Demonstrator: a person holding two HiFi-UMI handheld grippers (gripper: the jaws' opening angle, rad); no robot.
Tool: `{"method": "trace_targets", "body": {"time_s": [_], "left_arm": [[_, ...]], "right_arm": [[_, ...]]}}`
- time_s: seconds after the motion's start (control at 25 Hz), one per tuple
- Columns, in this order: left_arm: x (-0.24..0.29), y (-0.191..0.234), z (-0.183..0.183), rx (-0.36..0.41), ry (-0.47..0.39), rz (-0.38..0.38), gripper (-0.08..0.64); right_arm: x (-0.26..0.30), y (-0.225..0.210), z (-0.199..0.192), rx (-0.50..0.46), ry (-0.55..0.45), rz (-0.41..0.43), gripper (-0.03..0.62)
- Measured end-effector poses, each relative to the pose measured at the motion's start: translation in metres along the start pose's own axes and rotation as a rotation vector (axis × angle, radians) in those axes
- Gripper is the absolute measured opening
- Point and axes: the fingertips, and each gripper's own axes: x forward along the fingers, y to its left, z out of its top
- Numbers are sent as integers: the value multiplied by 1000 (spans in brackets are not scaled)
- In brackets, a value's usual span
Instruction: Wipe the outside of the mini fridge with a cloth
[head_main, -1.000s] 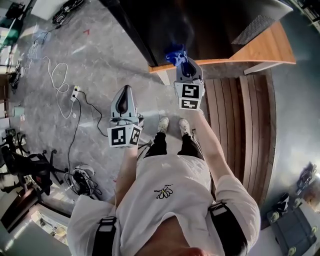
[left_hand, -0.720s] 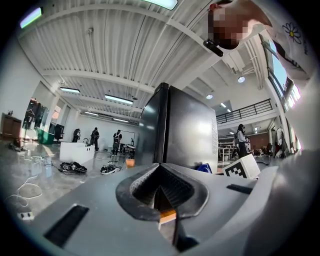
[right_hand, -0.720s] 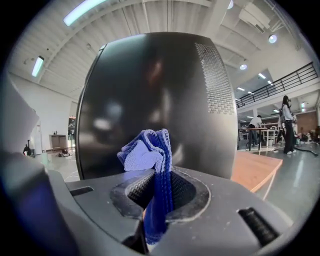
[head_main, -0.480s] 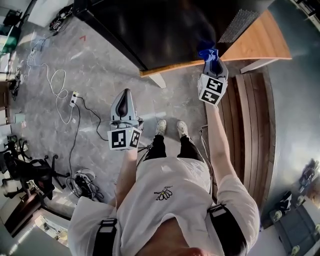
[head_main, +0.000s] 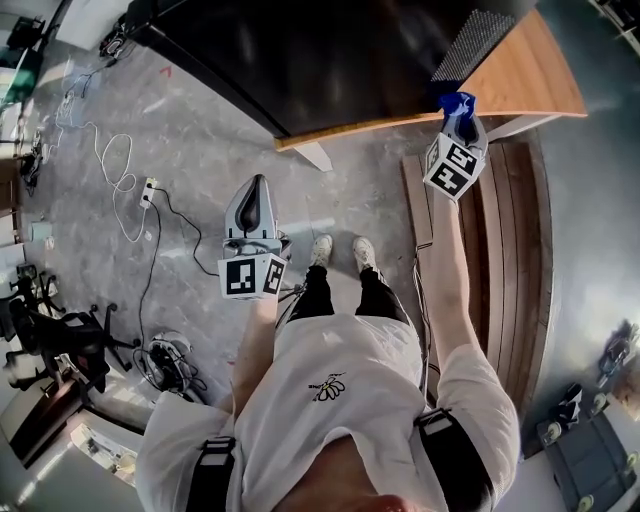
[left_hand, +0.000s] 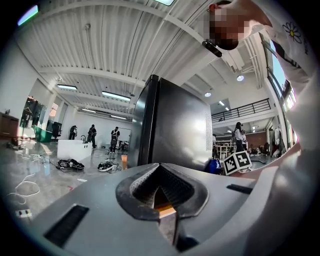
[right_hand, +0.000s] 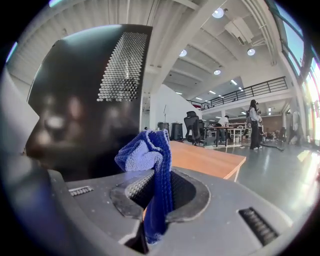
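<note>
A white cable trails loosely over the grey floor at far left. Next comes the left gripper, held low in front of the person and well apart from the fridge. Its jaws are pressed together with nothing between them.

The black mini fridge stands on a wooden worktop. It has a broad, glossy dark side and a panel of fine perforations near its right edge. At that right end the right gripper is raised, its jaws pinching a blue cloth by the lower part, so a bunched wad sticks out past the tips. The cloth is near the fridge's perforated corner, and whether it touches the surface cannot be made out.

The cloth looks soft, light and limp, with a looped weave. It will likely fold under pressure, so the wad is best pressed flat against the panel without letting the hard jaw tips reach the finish. The fridge is rigid and probably heavy enough to stay put under a wipe. Its smooth skin is likely slippery and quick to show streaks, and the perforated patch could snag the loops.
</note>
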Motion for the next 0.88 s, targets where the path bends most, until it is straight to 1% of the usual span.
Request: {"method": "trace_targets", "body": {"time_s": [0.12,0.24,0.32,0.4,0.44,0.52,0.64,0.72,0.88], "left_arm": [[-6,-1,-4,-7,7,17,5],[-6,-3,-5,-11,6,27,5],[-6,0,-6,-12,7,31,5],[-7,7,-8,-17,10,34,5],[-8,9,-8,-19,10,36,5],[-9,12,-9,-24,9,40,5],[-11,13,-13,-30,14,43,5],[-14,17,-18,-36,22,48,5],[-24,30,-36,-56,54,68,5]], "right_arm": [[2,-16,1,5,1,-33,61],[-4,-22,4,23,-13,-37,61],[-15,-15,6,58,-30,-30,61],[-30,3,8,77,-55,-2,63],[-38,15,10,79,-66,25,63],[-55,44,11,64,-81,104,61],[-78,97,3,-1,-83,247,63],[-91,137,-11,-26,-63,340,63],[-112,212,-41,-8,-3,491,61]]}}
